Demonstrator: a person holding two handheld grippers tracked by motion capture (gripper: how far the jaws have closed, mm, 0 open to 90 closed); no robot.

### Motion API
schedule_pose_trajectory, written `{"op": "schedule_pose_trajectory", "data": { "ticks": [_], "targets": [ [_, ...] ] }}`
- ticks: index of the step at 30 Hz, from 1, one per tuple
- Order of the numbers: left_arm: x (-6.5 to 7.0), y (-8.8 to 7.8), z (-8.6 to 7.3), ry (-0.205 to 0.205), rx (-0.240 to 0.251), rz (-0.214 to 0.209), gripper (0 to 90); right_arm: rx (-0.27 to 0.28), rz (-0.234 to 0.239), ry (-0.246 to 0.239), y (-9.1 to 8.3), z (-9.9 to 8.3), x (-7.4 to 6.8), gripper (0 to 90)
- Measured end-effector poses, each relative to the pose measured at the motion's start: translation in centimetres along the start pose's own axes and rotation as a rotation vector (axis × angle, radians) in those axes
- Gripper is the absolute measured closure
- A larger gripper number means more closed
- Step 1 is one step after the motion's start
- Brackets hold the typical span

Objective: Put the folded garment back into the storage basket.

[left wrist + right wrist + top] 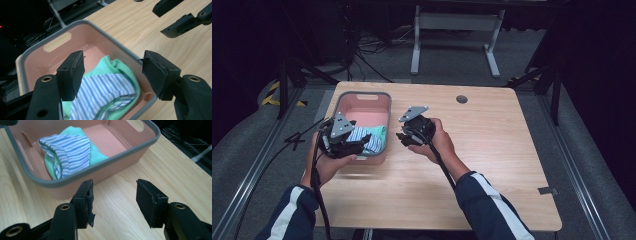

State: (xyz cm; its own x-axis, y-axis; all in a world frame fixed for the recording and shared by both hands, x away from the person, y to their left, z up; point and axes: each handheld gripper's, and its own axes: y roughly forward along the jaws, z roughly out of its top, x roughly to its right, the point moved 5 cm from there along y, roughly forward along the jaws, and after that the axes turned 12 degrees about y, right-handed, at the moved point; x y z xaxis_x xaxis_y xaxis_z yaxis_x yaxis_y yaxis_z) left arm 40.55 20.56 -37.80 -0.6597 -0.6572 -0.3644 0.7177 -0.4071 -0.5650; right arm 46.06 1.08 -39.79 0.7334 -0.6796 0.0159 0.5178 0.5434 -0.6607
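Resting inside the pink plastic bin with a grey rim [388,107], at its near end, the folded blue-and-white striped cloth over a mint-green one [71,151] looks already delivered, so the placing appears done. Both claws stand part-open and empty: the left gripper [113,75] hangs over the bin's near end, the right gripper [113,201] over the pale wooden table [492,150] just beside it. What lies beneath the folded cloths stays hidden, and their far folds are hard to make out.
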Motion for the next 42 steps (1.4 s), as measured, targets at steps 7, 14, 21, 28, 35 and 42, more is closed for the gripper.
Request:
{"op": "schedule_pose_trajectory", "data": {
  "ticks": [7,14,21,28,35,42],
  "targets": [
    [2.1,0.2,0.9,0.027,0.018,-0.036,31.1,-0.008,-0.026,-0.003,-2.0,-1.5,1.1,46.0],
    [3.6,0.5,1.4,0.05,0.027,-0.068,29.0,-0.016,-0.059,-0.027,-3.8,-2.8,2.0,43.0],
    [5.9,1.1,1.8,0.096,0.022,-0.114,27.6,-0.021,-0.078,-0.036,-5.0,-4.1,2.7,39.5],
    [8.2,1.6,2.3,0.152,0.017,-0.154,25.6,-0.025,-0.094,-0.028,-6.0,-5.7,3.4,37.8],
    [10.3,2.3,2.3,0.216,0.0,-0.195,23.0,-0.031,-0.111,-0.025,-6.9,-7.4,4.3,36.9],
    [11.7,3.3,2.0,0.261,-0.039,-0.214,21.9,-0.032,-0.12,-0.011,-7.8,-9.0,5.1,35.9]
  ]
}}
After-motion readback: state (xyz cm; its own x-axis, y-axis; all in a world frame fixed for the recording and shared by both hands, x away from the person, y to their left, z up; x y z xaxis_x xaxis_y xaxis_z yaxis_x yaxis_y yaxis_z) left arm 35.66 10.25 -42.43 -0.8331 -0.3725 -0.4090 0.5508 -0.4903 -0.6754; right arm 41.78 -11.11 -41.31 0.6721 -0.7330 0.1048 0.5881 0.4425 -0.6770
